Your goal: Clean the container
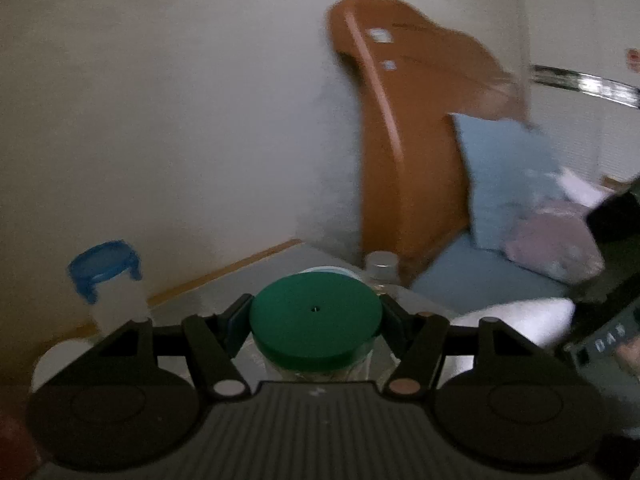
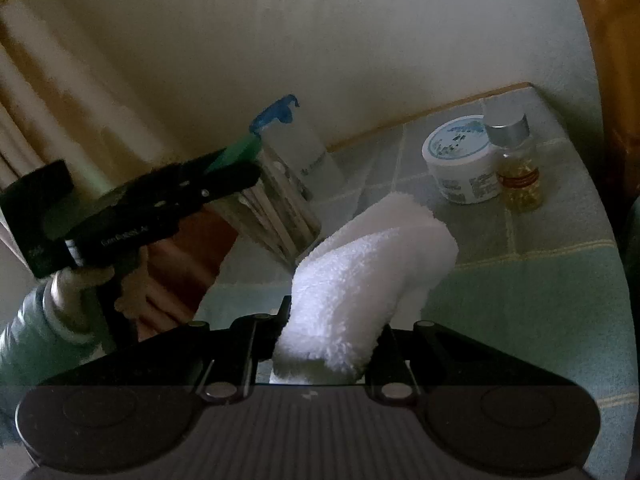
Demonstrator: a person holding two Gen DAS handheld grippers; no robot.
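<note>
- The left tongs [image 1: 316, 316], nearest the lens, clamp the green lid [image 1: 316, 316] of a clear jar [image 2: 276, 200] of white sticks, tipped at nine o'clock in the right view, probably so its side faces the cloth.
- The right tongs [image 2: 330, 336] pinch a folded white cloth [image 2: 368, 264], likely ready for wiping.
- At two o'clock on the tiled worktop [image 2: 520, 280] stand a white tub [image 2: 460, 160] and a small bottle [image 2: 516, 160]; their labels are unreadable.
</note>
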